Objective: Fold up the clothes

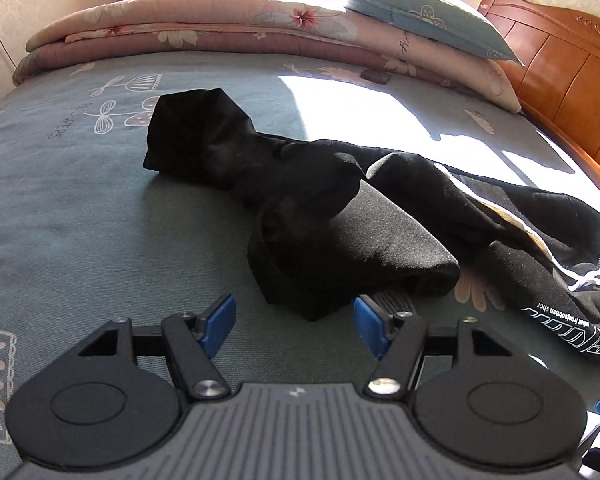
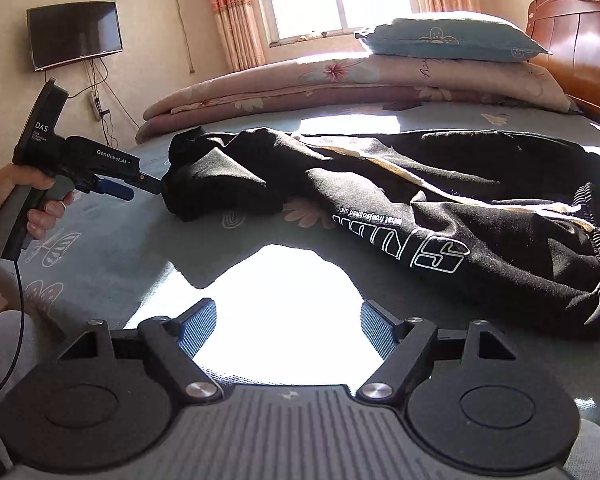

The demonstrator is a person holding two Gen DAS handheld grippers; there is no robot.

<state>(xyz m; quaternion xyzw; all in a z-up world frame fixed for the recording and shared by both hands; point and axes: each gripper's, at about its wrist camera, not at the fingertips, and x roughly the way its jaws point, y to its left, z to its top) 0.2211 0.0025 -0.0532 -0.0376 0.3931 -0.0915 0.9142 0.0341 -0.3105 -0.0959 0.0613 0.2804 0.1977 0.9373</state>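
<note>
1. Black trousers (image 2: 440,216) sprawled crumpled across the bed (image 2: 112,264), legs twisted, waistband bunched near the right edge
2. Left gripper (image 1: 294,326) spread wide, nosing at a leg cuff (image 1: 340,256), nothing pinched
3. Right gripper (image 2: 288,330) released over bare sheet, apart from the cloth
4. Likely step: catching the cuff for straightening; calls for closing on one cloth layer

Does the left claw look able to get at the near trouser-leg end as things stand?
Probably yes. The left claw is open, and the leg end of the black trousers lies right before it on the bed, nothing between.
</note>
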